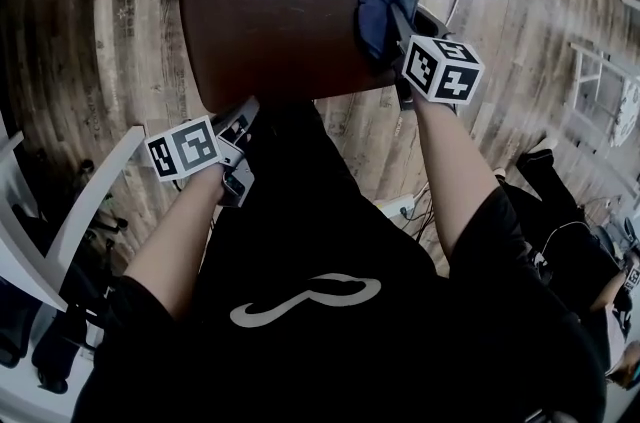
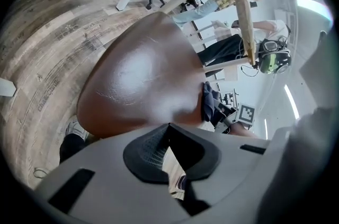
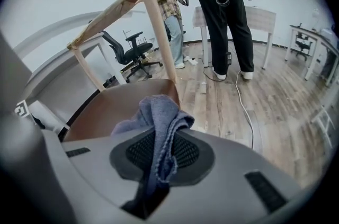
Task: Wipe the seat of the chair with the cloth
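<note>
Over a grey-brown wood-plank floor point(image 1: 80, 61), a glossy brown rounded chair seat point(image 1: 270, 11) filled the space ahead of both pairs of jaws, its pale wooden back frame point(image 3: 153, 16) rising beyond the right-hand pair. A person in a black short-sleeved shirt point(image 1: 320, 291) stood over the seat's near edge, arms stretched forward. The left gripper point(image 2: 169, 127), a grey two-jaw tool carrying a marker cube, sat at the seat's near left edge with its jaws drawn together at the tips and nothing between them; the seat's surface began just past those tips, though whether they touched it could not be told. The right gripper point(image 1: 400, 21), of the same make, was at the seat's right edge, its jaws clamped on a dark blue fringed cloth point(image 3: 159, 117). The cloth bunched out ahead of those jaws and rested on the seat's right rim, well apart from the left jaws.
</note>
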Available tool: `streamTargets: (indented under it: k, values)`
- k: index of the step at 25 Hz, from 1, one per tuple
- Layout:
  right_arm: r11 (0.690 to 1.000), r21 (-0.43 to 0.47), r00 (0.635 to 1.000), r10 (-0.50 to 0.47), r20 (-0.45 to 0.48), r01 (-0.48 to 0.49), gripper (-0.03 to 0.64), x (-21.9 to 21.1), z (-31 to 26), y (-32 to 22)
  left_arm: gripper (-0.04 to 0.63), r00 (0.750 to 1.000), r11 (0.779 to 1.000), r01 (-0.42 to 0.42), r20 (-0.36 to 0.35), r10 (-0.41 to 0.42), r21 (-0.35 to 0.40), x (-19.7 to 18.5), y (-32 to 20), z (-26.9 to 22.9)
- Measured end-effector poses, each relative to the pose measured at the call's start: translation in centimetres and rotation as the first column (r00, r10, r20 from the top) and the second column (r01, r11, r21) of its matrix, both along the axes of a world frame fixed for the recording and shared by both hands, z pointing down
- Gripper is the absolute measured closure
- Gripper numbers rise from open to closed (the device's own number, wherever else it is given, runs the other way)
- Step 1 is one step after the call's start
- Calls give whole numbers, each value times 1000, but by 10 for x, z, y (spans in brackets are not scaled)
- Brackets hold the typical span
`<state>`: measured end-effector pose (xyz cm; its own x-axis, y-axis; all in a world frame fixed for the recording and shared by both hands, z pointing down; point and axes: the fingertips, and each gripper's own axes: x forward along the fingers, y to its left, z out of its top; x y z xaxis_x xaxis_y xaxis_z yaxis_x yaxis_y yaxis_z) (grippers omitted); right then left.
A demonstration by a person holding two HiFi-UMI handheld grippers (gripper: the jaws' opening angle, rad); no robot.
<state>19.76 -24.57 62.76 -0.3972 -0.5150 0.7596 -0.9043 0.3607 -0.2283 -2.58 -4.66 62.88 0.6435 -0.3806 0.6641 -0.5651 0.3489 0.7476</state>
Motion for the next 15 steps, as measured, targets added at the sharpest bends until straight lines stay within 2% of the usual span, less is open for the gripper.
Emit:
streamTargets:
  k: [5, 15]
  values:
    - [998, -8, 998, 59, 9, -59, 563, 23, 3, -1, 583, 1000, 1000, -7, 4, 7, -5, 8, 1, 1]
    - [995, 15, 995, 99, 0, -99, 563, 18, -8, -3, 583, 1000, 1000, -11, -17, 11, 9, 6, 12, -1]
